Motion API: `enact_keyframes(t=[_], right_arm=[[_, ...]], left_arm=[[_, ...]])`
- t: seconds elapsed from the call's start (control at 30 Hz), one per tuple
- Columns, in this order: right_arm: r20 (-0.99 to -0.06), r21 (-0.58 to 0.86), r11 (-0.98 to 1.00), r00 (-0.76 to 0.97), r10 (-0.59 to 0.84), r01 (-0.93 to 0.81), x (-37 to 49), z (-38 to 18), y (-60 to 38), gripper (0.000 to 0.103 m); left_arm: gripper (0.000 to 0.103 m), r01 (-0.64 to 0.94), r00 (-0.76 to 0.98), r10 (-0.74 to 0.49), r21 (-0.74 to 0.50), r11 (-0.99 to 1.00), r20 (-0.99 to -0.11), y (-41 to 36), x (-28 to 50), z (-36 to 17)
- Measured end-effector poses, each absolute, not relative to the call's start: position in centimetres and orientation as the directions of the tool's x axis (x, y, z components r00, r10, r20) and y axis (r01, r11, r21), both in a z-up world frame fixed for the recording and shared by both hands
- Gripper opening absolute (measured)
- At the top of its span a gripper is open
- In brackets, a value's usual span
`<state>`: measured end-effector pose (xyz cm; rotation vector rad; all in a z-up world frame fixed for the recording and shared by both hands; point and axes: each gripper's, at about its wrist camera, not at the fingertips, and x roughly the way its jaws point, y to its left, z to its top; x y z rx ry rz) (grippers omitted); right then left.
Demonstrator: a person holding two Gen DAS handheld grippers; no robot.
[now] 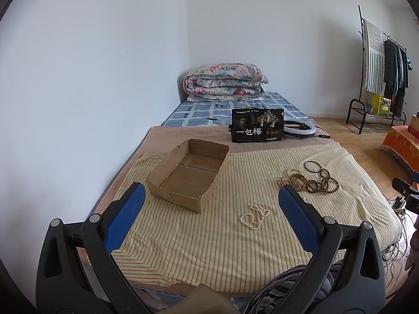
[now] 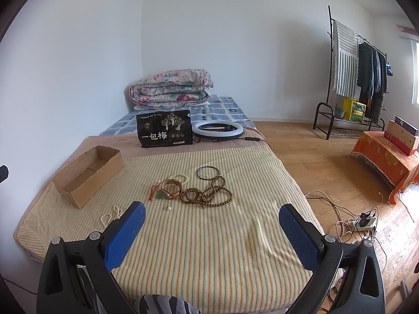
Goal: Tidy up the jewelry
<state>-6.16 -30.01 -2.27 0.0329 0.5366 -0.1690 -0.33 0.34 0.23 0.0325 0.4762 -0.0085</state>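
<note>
An open, empty cardboard box [image 1: 187,174] sits on the striped cloth [image 1: 209,240] on the bed; it also shows in the right wrist view [image 2: 89,174]. A white pearl necklace [image 1: 254,217] lies in front of it, partly hidden in the right wrist view [image 2: 110,217]. A pile of jewelry lies further right: a brown bead string [image 2: 209,195], a dark bangle [image 2: 207,173], a watch [image 2: 171,188], a pale bead bracelet [image 2: 180,178], a red cord [image 2: 153,193] and a single pearl [image 2: 169,208]. My left gripper [image 1: 212,196] is open and empty. My right gripper [image 2: 212,212] is open and empty.
A black snack bag [image 1: 258,128] and a ring light [image 2: 218,129] stand behind the cloth, with a folded quilt [image 1: 225,82] at the bed's head. A clothes rack [image 2: 353,78], an orange-draped table [image 2: 385,157] and floor cables [image 2: 361,222] are to the right.
</note>
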Motion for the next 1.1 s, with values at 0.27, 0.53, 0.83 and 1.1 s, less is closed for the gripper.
enact_keyframes(t=[0.27,0.53,0.83,1.1], right_arm=[[-0.523,-0.014,0.985,0.838,-0.154,0.172,-5.1,-2.7,-30.2,0.103],[-0.541,-0.012,0.984,0.827,-0.153,0.175,-4.3,-3.4,-30.3,0.103],[-0.564,-0.008,0.983,0.811,-0.154,0.181,-2.9,-4.5,-31.1,0.103],[-0.595,-0.029,0.986,0.790,-0.150,0.165,0.4,-6.4,-32.2,0.103]], left_arm=[[0.103,0.023,0.878,-0.003,0.036,0.999,-0.478,0.1,0.4,-1.1],[0.103,0.029,0.866,-0.004,0.042,0.999,-0.499,-0.2,1.7,-1.5],[0.103,0.040,0.842,-0.016,0.033,0.999,-0.539,-0.3,3.8,-3.0],[0.103,0.106,0.808,-0.052,0.059,0.993,-0.586,-1.4,6.4,-5.1]])
